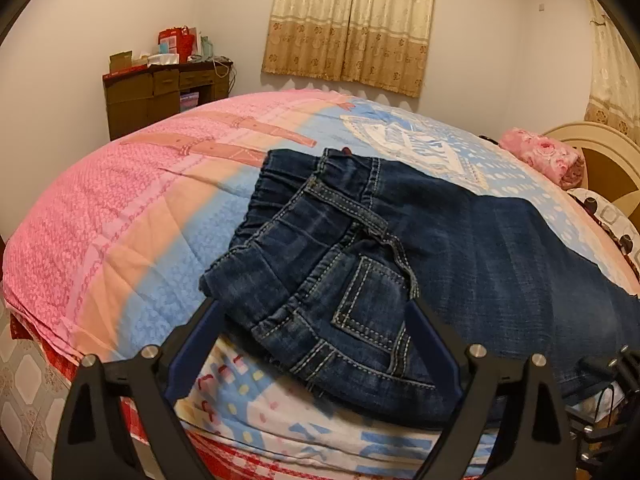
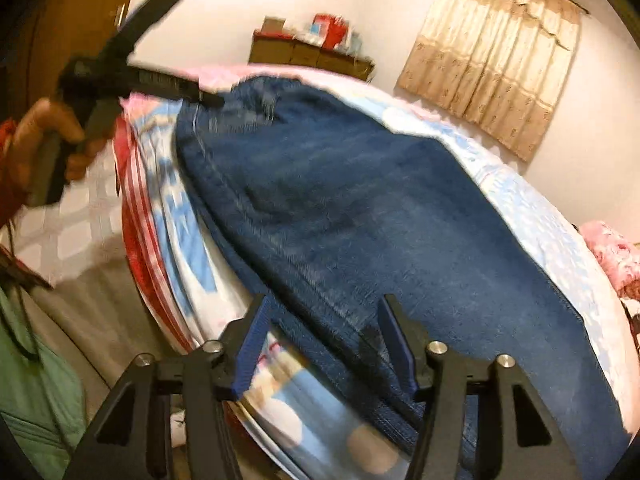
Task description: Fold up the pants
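Note:
Dark blue jeans [image 1: 360, 248] lie on the bed, waistband and back pocket toward the left wrist camera, legs running off to the right. My left gripper [image 1: 312, 304] is open, its blue fingers either side of the waistband corner near the bed's front edge. In the blurred right wrist view the jeans [image 2: 360, 208] spread across the bed. My right gripper [image 2: 326, 304] is open, its fingers straddling the jeans' side seam at the bed edge. The left gripper's body [image 2: 132, 76] and the hand holding it show at the upper left, by the waistband.
The bed has a pink and blue quilt [image 1: 120, 208]. A brown desk [image 1: 160, 92] with boxes stands by the far wall. Curtains [image 1: 348, 24] hang behind. A pink rolled blanket [image 1: 540, 156] and a headboard [image 1: 604, 160] sit at the right. Tiled floor [image 1: 24, 392] lies below left.

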